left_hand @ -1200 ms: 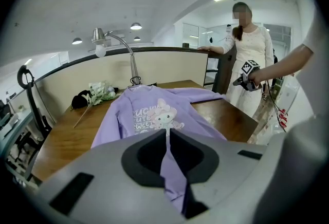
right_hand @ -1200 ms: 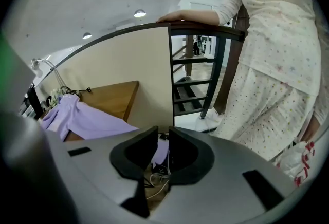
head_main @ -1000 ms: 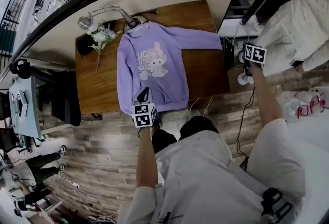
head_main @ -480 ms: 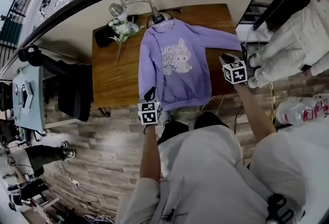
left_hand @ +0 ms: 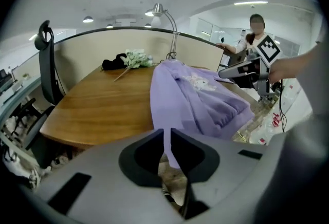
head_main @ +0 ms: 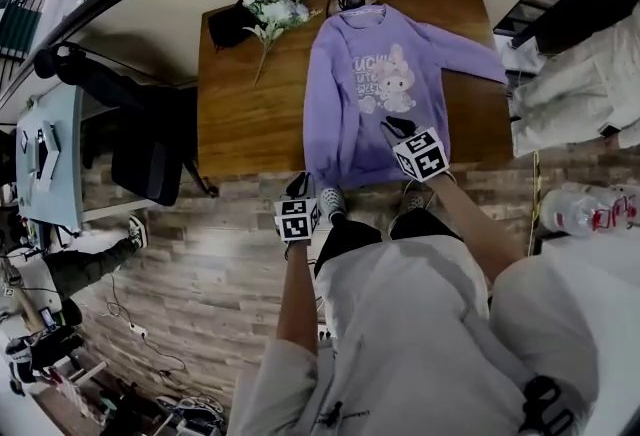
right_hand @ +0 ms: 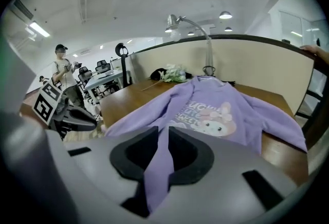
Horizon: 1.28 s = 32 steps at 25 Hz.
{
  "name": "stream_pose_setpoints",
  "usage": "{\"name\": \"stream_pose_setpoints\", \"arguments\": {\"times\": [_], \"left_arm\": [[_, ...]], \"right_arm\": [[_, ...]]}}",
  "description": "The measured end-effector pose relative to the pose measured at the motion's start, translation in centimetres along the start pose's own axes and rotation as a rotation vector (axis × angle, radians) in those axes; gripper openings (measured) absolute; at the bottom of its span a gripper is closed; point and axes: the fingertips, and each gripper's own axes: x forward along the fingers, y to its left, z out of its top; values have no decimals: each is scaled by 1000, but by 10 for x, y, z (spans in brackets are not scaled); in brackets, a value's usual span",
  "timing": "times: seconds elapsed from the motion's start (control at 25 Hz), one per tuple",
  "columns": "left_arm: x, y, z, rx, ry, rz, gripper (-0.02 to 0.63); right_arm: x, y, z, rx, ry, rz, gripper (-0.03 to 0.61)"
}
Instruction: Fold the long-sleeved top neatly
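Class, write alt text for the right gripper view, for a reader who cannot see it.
The right gripper pinches a fold of the purple long-sleeved top, whose cartoon-rabbit print faces up on the brown wooden table. A silver desk lamp stands behind the collar.

Your lilac long-sleeved top (head_main: 370,114) lies print-up on the worktop (head_main: 250,114), collar at the far edge, hem at the near one, one sleeve stretched rightward. The left tongs (left_hand: 167,138), just easing open, and the right tongs (right_hand: 163,138) pinch its cloth.
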Motion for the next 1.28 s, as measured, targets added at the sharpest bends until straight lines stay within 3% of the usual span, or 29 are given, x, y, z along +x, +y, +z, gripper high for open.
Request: {"name": "stream_pose_setpoints", "arguments": {"times": [0.16, 0.32, 0.56, 0.68, 0.72, 0.8, 1.04, 1.28], "left_arm": [[8, -5, -44, -41, 61, -71, 55], [21, -11, -74, -67, 98, -88, 147], [51, -22, -93, -237, 106, -120, 173], [60, -19, -92, -276, 96, -93, 172], [61, -18, -91, -275, 91, -82, 157], [58, -13, -86, -268, 82, -60, 45], [24, 11, -58, -177, 53, 23, 37], [-25, 69, 11, -32, -83, 148, 37]], "right_arm": [[16, 43, -2, -72, 36, 45, 67], [23, 71, -12, -143, 61, 73, 67], [10, 85, -33, -204, 87, 123, 68], [-4, 84, -48, -254, 110, 136, 67], [-8, 82, -53, -255, 119, 139, 67], [-15, 78, -60, -239, 129, 149, 67], [-20, 72, -66, -194, 108, 148, 66], [-20, 78, -57, -151, 69, 152, 60]]}}
